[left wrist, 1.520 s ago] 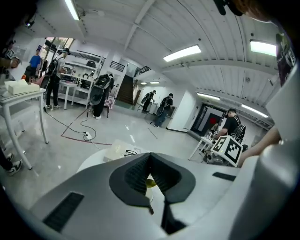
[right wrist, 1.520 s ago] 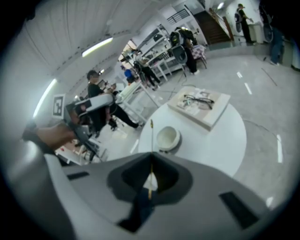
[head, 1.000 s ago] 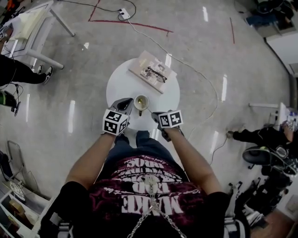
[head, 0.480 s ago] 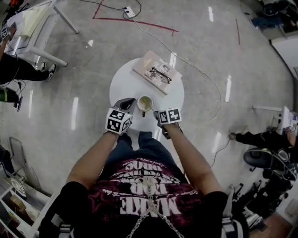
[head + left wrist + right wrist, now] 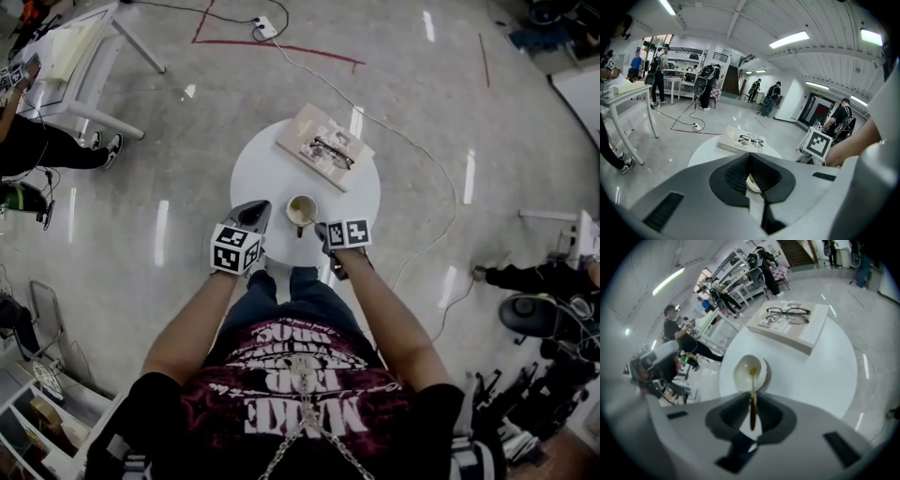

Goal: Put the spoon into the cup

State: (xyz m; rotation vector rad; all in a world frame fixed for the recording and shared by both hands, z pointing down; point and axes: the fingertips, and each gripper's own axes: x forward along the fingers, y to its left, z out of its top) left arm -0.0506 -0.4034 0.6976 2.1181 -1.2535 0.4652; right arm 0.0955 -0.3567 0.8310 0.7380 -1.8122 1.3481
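Note:
A white cup (image 5: 301,211) stands near the front of the round white table (image 5: 272,159). In the right gripper view the cup (image 5: 749,373) lies just beyond the jaws, and a brass-coloured spoon (image 5: 752,401) reaches into it, bowl inside. My right gripper (image 5: 325,231) (image 5: 752,397) is shut on the spoon's handle, right of the cup. Left of the cup, my left gripper (image 5: 255,214) (image 5: 750,155) is shut with nothing in it and stands apart from the cup. Only a sliver of the cup (image 5: 752,183) shows between that gripper's pads.
A book (image 5: 323,145) with a pair of glasses (image 5: 334,152) on it lies at the table's far side. A white cable and a power strip (image 5: 267,31) lie on the floor beyond. A desk (image 5: 70,56) and people stand at the left, another person at the right.
My right gripper has sunk a little toward the cup with the spoon. The left gripper has drawn slightly away from the cup to the left.

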